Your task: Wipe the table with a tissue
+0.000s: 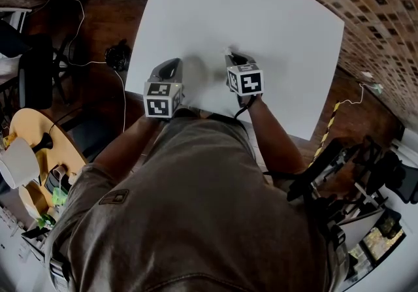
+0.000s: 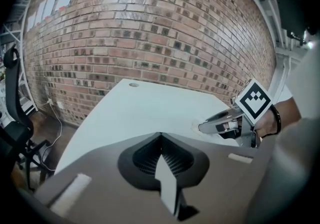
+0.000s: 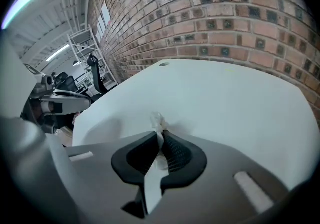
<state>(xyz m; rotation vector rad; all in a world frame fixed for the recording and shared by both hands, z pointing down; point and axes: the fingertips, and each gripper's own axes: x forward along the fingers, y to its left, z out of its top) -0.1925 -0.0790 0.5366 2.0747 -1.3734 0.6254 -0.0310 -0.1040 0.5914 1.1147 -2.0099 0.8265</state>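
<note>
The jaws of our right gripper [image 3: 161, 135] pinch a small wad of tissue [image 3: 157, 119], held low over the near part of the white desk [image 3: 235, 102]. The jaws of our left gripper [image 2: 161, 138] are pressed together on nothing. We judge the wiping barely begun, with most of the desk left to cover.

My head view looks steeply down on the bench [image 1: 261, 36]. Both gripper views ride low over it toward the brick wall [image 2: 150, 27]; left's shows the right gripper [image 2: 202, 127], right's the left gripper [image 3: 85, 98].
</note>
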